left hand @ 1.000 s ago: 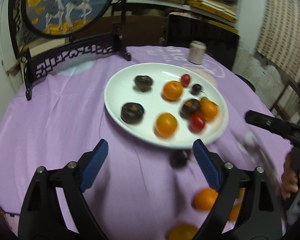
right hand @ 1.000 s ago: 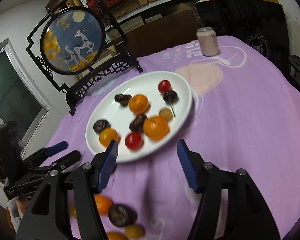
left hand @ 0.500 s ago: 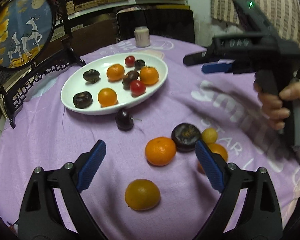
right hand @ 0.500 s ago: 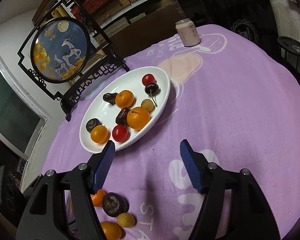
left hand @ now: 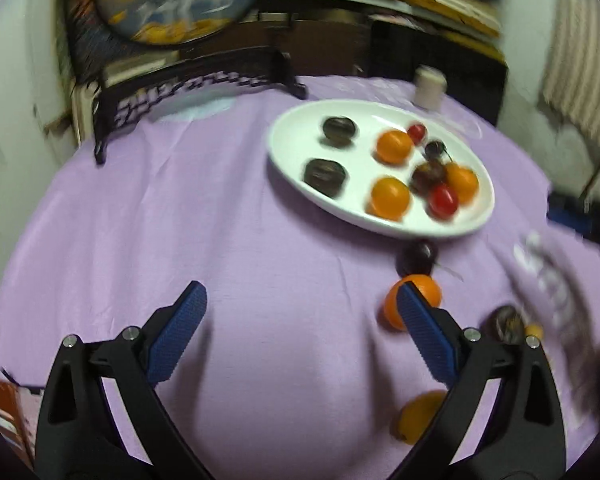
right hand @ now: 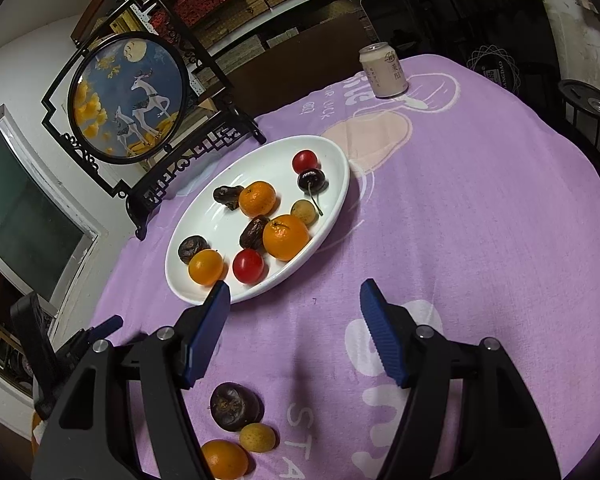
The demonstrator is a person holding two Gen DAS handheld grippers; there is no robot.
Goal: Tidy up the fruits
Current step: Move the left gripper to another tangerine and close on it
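A white oval plate point(left hand: 292, 148) point(right hand: 216, 220) on the purple cloth holds oranges, red tomatoes, dark wrinkled fruits and a cherry. Loose fruit lies on the cloth in front of it: a dark cherry point(left hand: 416, 258), an orange point(left hand: 418, 292) partly behind my left gripper's right finger, a dark fruit point(left hand: 508, 322) point(right hand: 235, 406), a small yellow fruit point(right hand: 257, 437) and another orange point(left hand: 420, 416) point(right hand: 224, 459). My left gripper point(left hand: 300, 300) is over bare cloth, its jaws opening, nothing between them. My right gripper point(right hand: 295, 292) stands open and empty just in front of the plate's near rim.
A round deer picture in a black carved stand point(right hand: 132, 96) rises behind the plate. A drink can point(right hand: 384, 72) stands at the table's far side. A dark chair point(right hand: 460, 20) and a round stool point(right hand: 588, 104) lie beyond the table edge.
The left view has swung left, so the loose fruit now sits at its right and the other gripper has left the frame. The left jaws stand slightly wider. The right view barely shifted.
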